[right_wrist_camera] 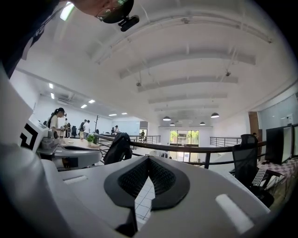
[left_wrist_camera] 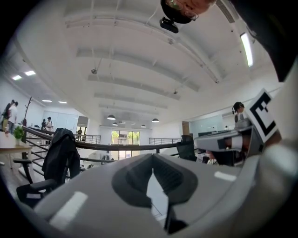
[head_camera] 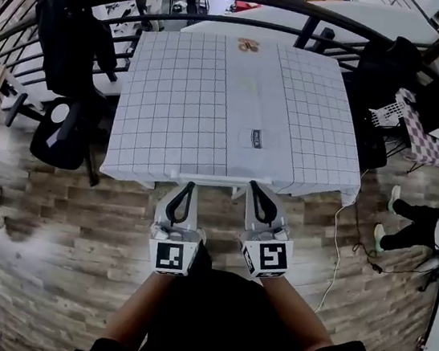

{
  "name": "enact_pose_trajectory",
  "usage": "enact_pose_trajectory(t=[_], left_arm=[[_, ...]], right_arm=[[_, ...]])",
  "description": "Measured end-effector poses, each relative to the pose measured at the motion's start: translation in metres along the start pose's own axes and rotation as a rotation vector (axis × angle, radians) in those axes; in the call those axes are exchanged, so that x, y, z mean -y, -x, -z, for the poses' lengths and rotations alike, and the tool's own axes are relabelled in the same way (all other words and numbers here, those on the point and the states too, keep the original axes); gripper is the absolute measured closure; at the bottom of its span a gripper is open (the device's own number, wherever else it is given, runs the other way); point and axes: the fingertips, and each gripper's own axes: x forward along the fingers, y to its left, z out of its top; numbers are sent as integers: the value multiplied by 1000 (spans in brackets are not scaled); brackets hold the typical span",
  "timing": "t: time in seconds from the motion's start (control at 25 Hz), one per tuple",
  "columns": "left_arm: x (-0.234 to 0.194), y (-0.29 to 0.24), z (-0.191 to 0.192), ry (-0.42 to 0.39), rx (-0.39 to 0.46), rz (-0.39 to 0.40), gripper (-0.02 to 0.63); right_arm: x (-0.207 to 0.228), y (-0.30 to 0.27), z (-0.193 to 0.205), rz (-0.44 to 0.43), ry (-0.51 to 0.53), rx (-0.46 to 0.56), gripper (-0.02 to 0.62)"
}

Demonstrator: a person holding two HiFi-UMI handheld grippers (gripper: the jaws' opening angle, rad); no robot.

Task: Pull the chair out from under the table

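While the left gripper [head_camera: 188, 185] and right gripper [head_camera: 255, 185] are held fully closed and empty at the table's [head_camera: 213, 105] near edge, the chair [head_camera: 61, 139] is seen left of the table; with jaws unopened, it could be struck, not grasped.

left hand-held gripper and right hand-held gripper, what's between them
Only bare wood floor, between the left hand-held gripper and right hand-held gripper, in the head view.

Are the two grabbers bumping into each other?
Apart. The head view shows a strip of wooden floor between the left gripper and the right gripper, so they sit side by side with a clear gap.
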Motion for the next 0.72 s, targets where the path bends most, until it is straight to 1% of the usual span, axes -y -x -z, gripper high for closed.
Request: enact_pose_trajectory(t=[0.08,0.16,0.28,0.4,0.52,0.64,0.72], left_arm=[[-10,-15,-6,11,-14,19,598],[-13,-27,-2,11,-22,35,598],[-8,-47,10,-9,5,40,598],[-5,-49,12,-40,-4,41,598],[0,-52,17,-41,-29,29,598],[12,-53,26,4,-61,-1,598],[20,-53,32,23,-69,-9,598]], right_arm=[[7,-15,-3,21,10,-40,598],[12,-26,5,33,14,-59,598],[26,-34,17,44,19,-28,598],[32,-29,25,46,8,-23,598],[38,-29,38,23,-11,-71,598],[44,-25,47,-20,-6,-125,598],[47,-20,46,-35,0,-123,598]])
